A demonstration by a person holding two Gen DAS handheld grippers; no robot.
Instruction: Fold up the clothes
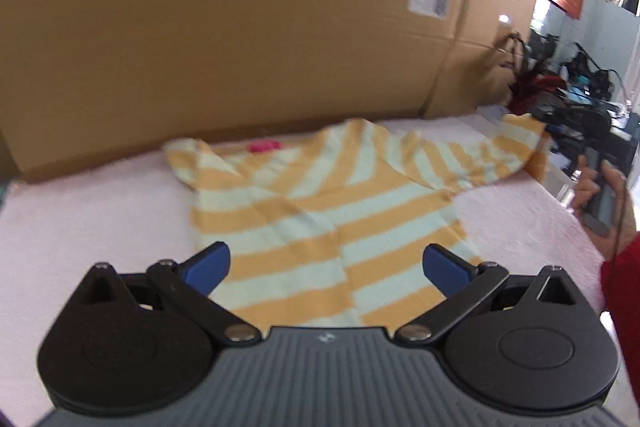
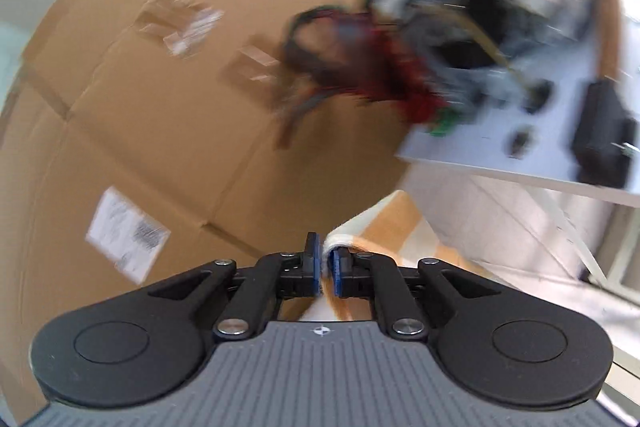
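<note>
Sweater (image 1: 320, 219): right gripper (image 2: 326, 263) pinches sleeve, left gripper (image 1: 326, 265) spread, lower centre; carry sleeve across, keep it taut.

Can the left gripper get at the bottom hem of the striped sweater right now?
Probably yes. The left gripper is open and empty, right over the striped sweater, with nothing between its fingers and the near hem.

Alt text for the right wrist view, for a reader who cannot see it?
The right gripper is shut on a fold of the orange-and-white striped garment, its blue fingers pinching the cloth edge. Behind, blurred, stand a large cardboard box and a cluttered white table.
</note>
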